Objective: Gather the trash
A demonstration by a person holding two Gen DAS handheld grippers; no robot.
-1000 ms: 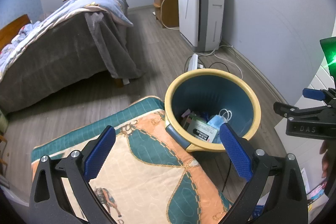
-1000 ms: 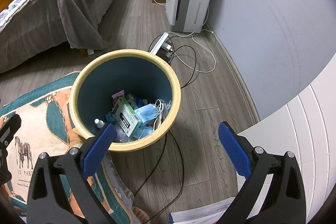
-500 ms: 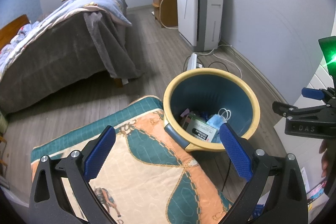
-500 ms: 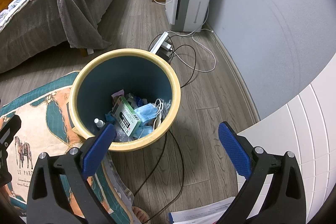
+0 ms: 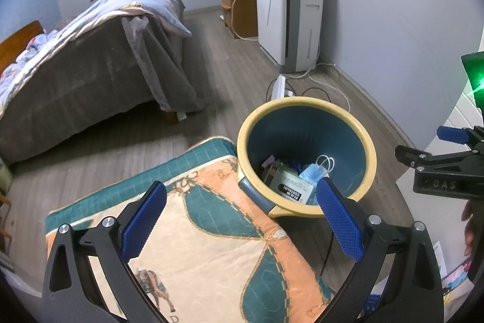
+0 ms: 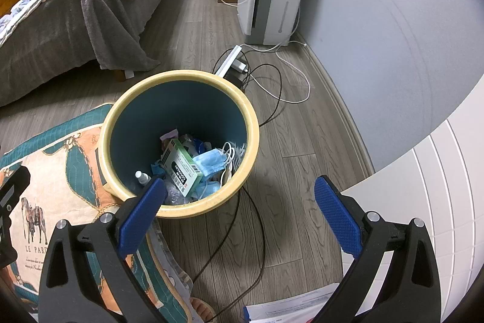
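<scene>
1. Waste bin sits on the floor beside the patterned mat. It already holds a green-and-white carton, blue face masks and a small spray bottle, so collection looks mostly done.
2. Left gripper and right gripper: fingers spread wide, nothing held (both hang above the floor).
3. No loose trash obvious on the floor. Papers at the bottom edge are cut off, so trash or not is unclear.
4. Bin's lower layer is hidden under the carton.
</scene>
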